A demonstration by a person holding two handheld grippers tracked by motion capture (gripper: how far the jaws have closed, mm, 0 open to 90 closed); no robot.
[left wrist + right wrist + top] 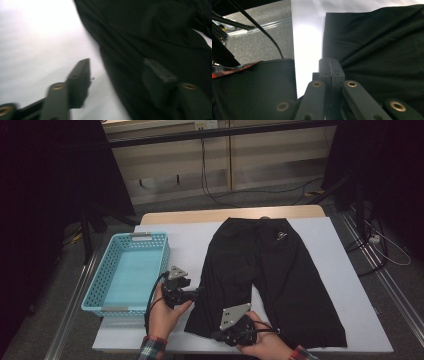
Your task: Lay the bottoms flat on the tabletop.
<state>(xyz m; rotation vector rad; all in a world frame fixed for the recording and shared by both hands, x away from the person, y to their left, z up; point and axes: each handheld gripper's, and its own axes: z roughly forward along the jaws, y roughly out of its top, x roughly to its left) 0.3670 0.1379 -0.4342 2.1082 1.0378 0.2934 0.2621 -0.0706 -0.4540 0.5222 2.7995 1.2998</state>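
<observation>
Black shorts (265, 275) flat on the white table cover (350, 285), centre frame.
My left gripper (117, 75) gapes astride the left hem edge — my right gripper (329, 65) clenched tight at the bottom hem; fabric pinch unclear.

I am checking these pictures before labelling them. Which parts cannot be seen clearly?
- Left gripper view: motion blur hides whether the left gripper touches the black shorts.
- Right gripper view: the right gripper looks shut; any cloth between its jaws is hidden.
- High view: the logo is too small to read.
</observation>
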